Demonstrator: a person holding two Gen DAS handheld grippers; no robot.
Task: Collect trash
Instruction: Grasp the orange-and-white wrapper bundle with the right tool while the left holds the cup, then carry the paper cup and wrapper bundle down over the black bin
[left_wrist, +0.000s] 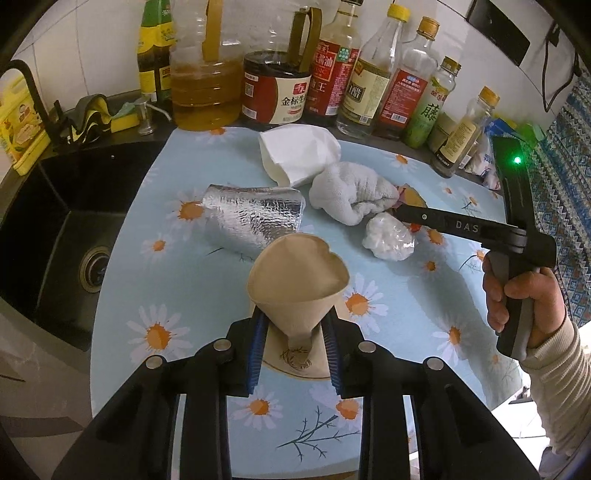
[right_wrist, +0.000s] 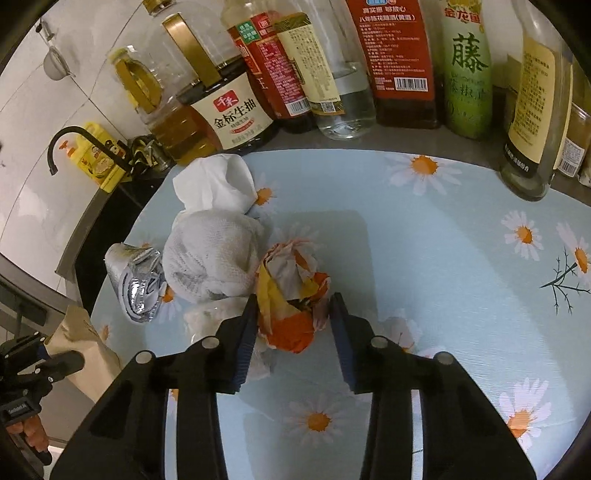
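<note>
Blue-padded fingers of the left gripper (left_wrist: 295, 341) pinch the narrow lower part of a brown paper bag (left_wrist: 299, 275), whose mouth flares open above them; the bag stands upright over the daisy-print tablecloth (left_wrist: 155, 229). At the right gripper (right_wrist: 293, 325) the fingers stand moderately apart on either side of a crumpled orange and yellow wrapper (right_wrist: 291, 295) that lies on the cloth; the left pad looks to be against the wrapper, while the right pad seems just clear of it, so nothing is clamped. Just left of the wrapper sits a balled grey-white rag (right_wrist: 212, 254), with a white paper napkin (right_wrist: 216, 182) behind it and a flattened silver foil pouch (right_wrist: 135, 280) further left. From the left wrist view, a wad of clear plastic (left_wrist: 388, 238) lies beside the right gripper's finger. A row of about 8 sauce and oil bottles (left_wrist: 275, 88) lines the back edge, and a black sink (left_wrist: 55, 229) lies to the left
</note>
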